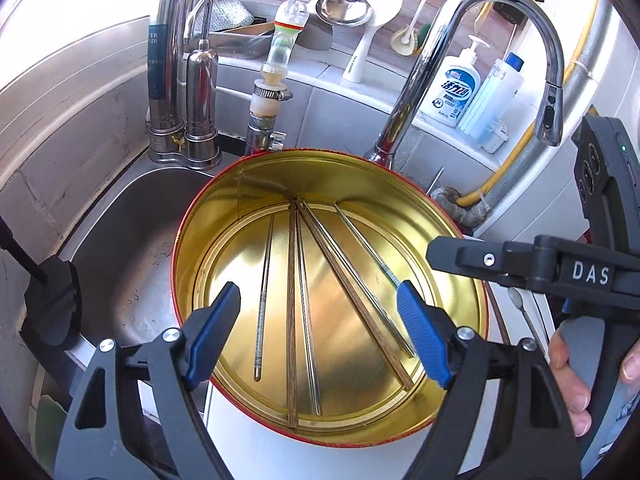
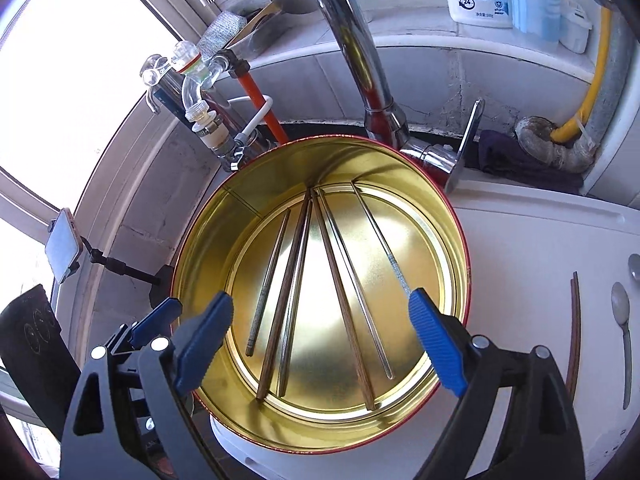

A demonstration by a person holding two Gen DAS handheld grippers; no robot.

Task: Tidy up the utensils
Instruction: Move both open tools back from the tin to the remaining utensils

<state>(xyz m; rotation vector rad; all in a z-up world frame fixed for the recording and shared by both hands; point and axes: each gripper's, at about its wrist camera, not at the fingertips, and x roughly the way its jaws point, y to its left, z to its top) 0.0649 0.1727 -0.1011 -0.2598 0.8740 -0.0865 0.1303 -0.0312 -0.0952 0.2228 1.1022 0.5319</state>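
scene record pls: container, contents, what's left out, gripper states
container: round gold tin, red outside, beside the sink
contents: six chopsticks fanned on the bottom, two wooden, four metal
left out: one wooden chopstick and a spoon on the white counter
left gripper: open, empty, over the tin
right gripper: open, empty, over the tin

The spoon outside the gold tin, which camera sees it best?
The right wrist view: the whole spoon lies on the white counter, right of the tin. The left wrist view catches only a piece of it, behind the right gripper.
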